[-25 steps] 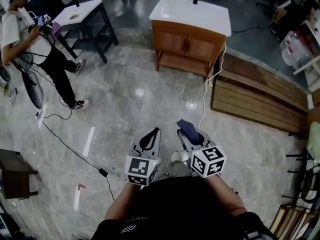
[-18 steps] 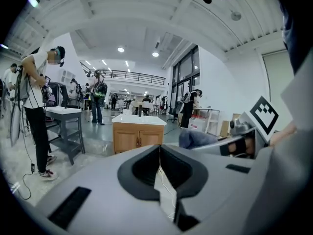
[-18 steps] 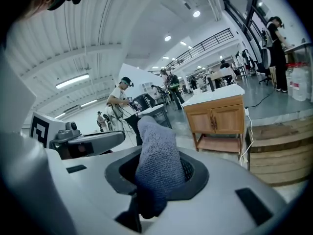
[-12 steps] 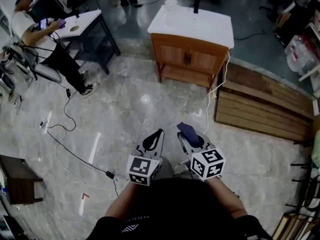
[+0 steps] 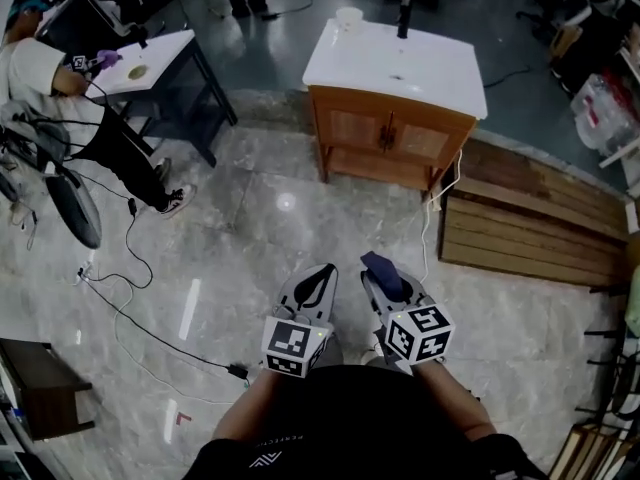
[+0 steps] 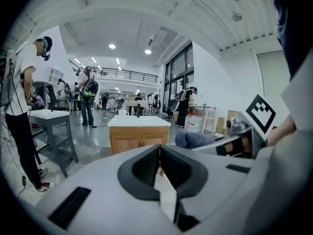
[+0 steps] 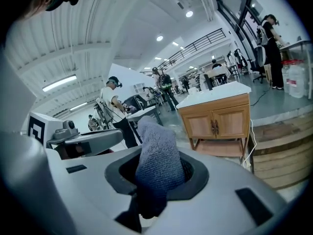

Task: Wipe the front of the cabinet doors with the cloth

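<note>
Cloth (image 7: 157, 166) is clamped between the jaws of the right gripper (image 5: 388, 280), its free end standing out past the jaw tips along the gripper's own axis. The left gripper (image 5: 318, 276) is alongside, jaws pressed together with nothing between them.

Outward from the right gripper, a stretch of floor (image 5: 290, 238) separates it from the cabinet (image 5: 392, 98). The cabinet doors (image 5: 358, 128) face the person, straight ahead of the right gripper and well apart from it. The right gripper is marginally the nearer of the two.

Judgement: wiping has not begun. The next move calls for closing the gap and presenting the cloth squarely against the door fronts.
</note>
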Available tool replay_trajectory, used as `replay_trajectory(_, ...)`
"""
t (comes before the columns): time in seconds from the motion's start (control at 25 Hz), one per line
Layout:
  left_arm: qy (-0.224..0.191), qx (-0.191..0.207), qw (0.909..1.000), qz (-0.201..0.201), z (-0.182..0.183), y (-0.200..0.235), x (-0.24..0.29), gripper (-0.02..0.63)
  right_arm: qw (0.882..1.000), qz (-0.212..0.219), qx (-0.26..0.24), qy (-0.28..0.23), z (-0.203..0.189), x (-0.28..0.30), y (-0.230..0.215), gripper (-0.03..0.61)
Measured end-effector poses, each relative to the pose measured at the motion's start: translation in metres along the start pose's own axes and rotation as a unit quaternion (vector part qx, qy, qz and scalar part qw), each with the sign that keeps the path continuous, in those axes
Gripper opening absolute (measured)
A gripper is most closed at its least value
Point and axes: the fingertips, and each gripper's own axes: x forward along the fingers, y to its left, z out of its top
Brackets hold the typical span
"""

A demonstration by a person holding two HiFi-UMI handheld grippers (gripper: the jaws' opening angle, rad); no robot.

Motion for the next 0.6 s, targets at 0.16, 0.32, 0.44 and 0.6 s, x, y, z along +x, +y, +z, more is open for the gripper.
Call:
replay_trajectory(0.16,0.007,0.002,0.9998,-0.016,0.003,0.051,0.013,0.008,1.0,-0.009,-0.001,0.004,0.016,0.051,0.011,0.106)
replay_trajectory(0.32,0.007,-0.001,0.9995,-0.031,0.005,0.097,0.027,0.008,1.0,-0.021,0.005,0.011,0.023,0.096,0.019,0.106)
replay_trajectory(0.44,0.009,-0.003,0.9991,-0.041,0.003,0.126,0.035,0.008,0.999,-0.031,0.006,0.013,0.029,0.121,0.024,0.106)
replay_trajectory(0.6,0.01,-0.002,0.9992,-0.04,0.007,0.163,0.045,0.008,0.999,-0.045,0.004,0.02,0.039,0.142,0.026,0.106)
